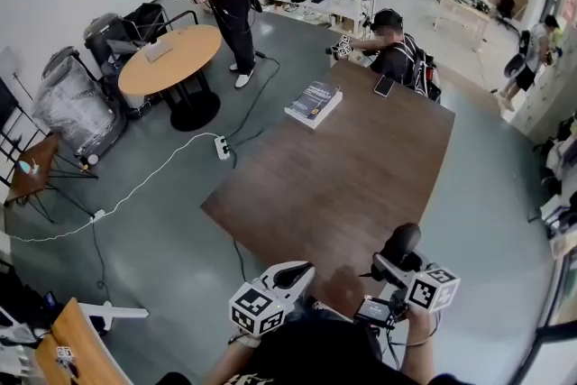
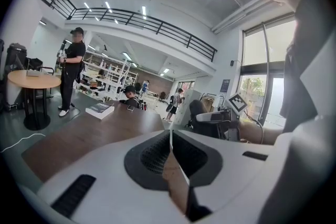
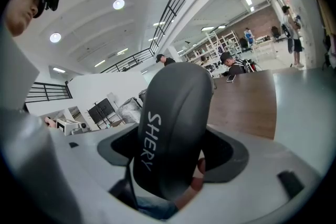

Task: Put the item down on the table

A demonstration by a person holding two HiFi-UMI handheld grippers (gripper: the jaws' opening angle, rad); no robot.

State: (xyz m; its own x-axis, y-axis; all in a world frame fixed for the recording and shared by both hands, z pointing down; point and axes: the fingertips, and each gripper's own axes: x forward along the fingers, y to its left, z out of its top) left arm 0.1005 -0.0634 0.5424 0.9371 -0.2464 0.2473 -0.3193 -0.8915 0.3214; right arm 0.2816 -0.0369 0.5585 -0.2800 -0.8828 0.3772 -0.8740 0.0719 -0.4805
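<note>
1 black item (image 3: 170,123) in right gripper (image 3: 173,160), left gripper (image 2: 171,157) closed, open table (image 1: 361,167) ahead

A phone (image 1: 383,86) lies right of the book (image 1: 314,103); left of the book stands a round table (image 1: 169,59).

the head view is looking steeply down from above the near end of the brown table (image 1: 352,167), taking in its whole top. the left gripper view is sitting low at that near end, facing along the table toward the book (image 2: 100,110), with its own jaws pressed together up close. the right gripper view is tilting upward from the same end, a black case (image 3: 173,128) crowding its lens. all three are sharing the table top and the seated person (image 1: 392,50) at its far end.
</note>
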